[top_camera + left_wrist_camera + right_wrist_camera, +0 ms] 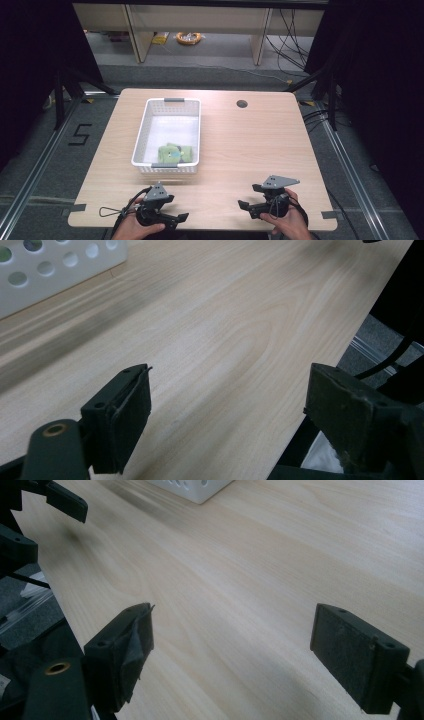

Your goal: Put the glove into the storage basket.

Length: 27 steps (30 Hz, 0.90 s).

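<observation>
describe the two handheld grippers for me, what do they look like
Both are black two-jaw tools. The left gripper and the right gripper each carry a grey three-cornered plate on top and trail a thin black cable. Up close, the left gripper's fingers are blocky, with dark, slightly frayed pads; a brass-coloured ring sits on the hinge arm. The right gripper's fingers look the same.

A black numeral "5" [80, 135] is marked on the grey floor, at the left of the frame beside the light wooden table [250, 145].
</observation>
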### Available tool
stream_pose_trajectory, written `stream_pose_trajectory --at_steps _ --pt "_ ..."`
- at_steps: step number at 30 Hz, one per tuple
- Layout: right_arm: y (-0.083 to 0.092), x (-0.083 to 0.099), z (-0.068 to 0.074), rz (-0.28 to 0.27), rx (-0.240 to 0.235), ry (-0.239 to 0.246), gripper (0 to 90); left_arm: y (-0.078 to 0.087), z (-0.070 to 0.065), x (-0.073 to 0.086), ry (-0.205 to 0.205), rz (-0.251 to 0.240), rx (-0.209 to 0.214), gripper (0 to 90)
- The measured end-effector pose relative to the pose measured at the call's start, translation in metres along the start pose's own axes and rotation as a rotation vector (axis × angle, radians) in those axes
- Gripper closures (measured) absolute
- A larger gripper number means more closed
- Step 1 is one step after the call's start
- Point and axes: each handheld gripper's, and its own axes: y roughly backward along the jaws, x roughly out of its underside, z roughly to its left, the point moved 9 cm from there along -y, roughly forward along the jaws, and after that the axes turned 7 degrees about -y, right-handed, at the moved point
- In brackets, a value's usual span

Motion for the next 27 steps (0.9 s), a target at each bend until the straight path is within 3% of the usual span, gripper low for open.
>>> stream_pose_trajectory --at_steps 1,2,3,5,6,7,10,11,13,15,16,23,26,27 --pt "0.001 0.003 0.001 0.012 -0.002 -0.006 17.1 0.000 0.000 0.000 0.000 0.000 0.000 18.1" --pt "0.001 0.003 -0.001 0.007 0.000 0.015 17.1 0.000 0.002 0.004 -0.028 0.031 -0.014 18.0" --pt "0.001 0.003 -0.002 0.002 0.015 0.032 17.0 0.000 -0.001 0.002 -0.024 0.012 -0.006 18.0" --pt "0.001 0.007 -0.002 0.015 0.023 0.041 16.6 0.000 0.000 0.006 -0.038 0.037 -0.012 17.6" --pt "0.002 0.009 -0.001 0.016 0.033 0.035 16.4 -0.002 -0.002 0.004 -0.020 0.012 -0.006 17.3" --pt "0.001 0.010 -0.003 0.011 0.031 0.065 16.4 -0.002 -0.003 0.005 -0.030 0.013 -0.006 17.2" --pt "0.000 0.015 -0.001 0.030 0.012 0.066 16.3 -0.002 -0.004 0.007 -0.028 0.020 -0.009 15.9" --pt "0.002 0.016 -0.001 0.031 0.043 0.049 16.3 -0.002 -0.004 0.008 -0.034 0.022 -0.011 15.9" --pt "0.002 0.018 0.000 0.028 0.040 0.072 16.3 -0.002 -0.005 0.009 -0.036 0.026 -0.016 15.9" --pt "0.002 0.020 0.001 0.040 0.018 0.077 16.3 -0.002 -0.005 0.008 -0.050 0.019 -0.016 15.9" --pt "0.002 0.020 0.001 0.027 0.034 0.077 16.3 -0.001 -0.004 0.010 -0.071 0.035 -0.022 15.9" --pt "0.004 0.027 0.002 0.047 0.047 0.076 16.3 -0.002 -0.005 0.010 -0.046 0.030 -0.018 15.9" --pt "0.003 0.029 0.002 0.057 0.036 0.086 16.3 -0.002 -0.006 0.009 -0.060 0.019 -0.016 15.9" --pt "0.004 0.030 0.001 0.058 0.061 0.081 16.3 -0.001 -0.004 0.010 -0.079 0.035 -0.021 15.9"
